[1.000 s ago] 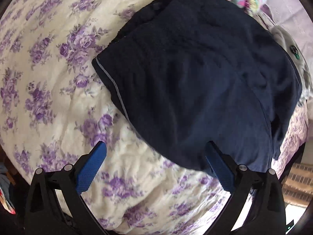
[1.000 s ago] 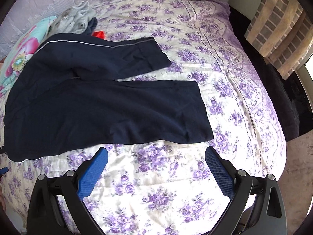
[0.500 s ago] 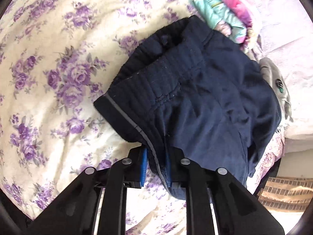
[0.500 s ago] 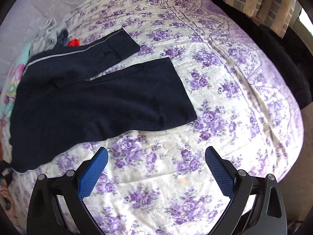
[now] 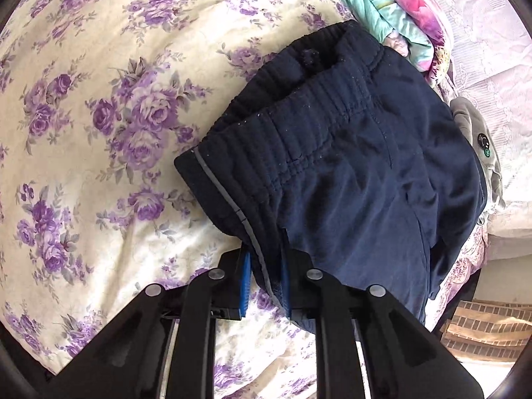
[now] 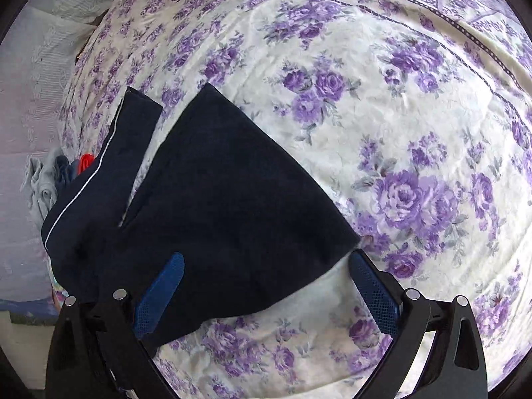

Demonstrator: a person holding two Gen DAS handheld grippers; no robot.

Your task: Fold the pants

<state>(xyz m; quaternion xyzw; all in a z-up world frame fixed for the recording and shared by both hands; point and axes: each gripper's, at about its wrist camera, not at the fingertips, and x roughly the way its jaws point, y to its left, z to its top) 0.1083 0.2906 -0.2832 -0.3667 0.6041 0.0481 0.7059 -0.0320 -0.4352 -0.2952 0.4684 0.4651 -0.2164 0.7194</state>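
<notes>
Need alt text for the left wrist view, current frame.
The left gripper is shut on the side seam of navy pants just below the waistband, on a floral bedspread. A teal and pink cloth and a grey garment lie beyond the pants.

pants (image 5: 349, 183) legs out of frame, grey garment (image 5: 478, 139) half-hidden

right hand-held gripper (image 6: 266, 294): jaws spread wide, low over bed (image 6: 399, 106) | navy pants (image 6: 216, 212): near leg hem lies between the 2 blue pads (image 6: 161, 294), left pad over the cloth | far leg ahead-left, white side stripe | grey and red clothes (image 6: 60, 176) far left
</notes>
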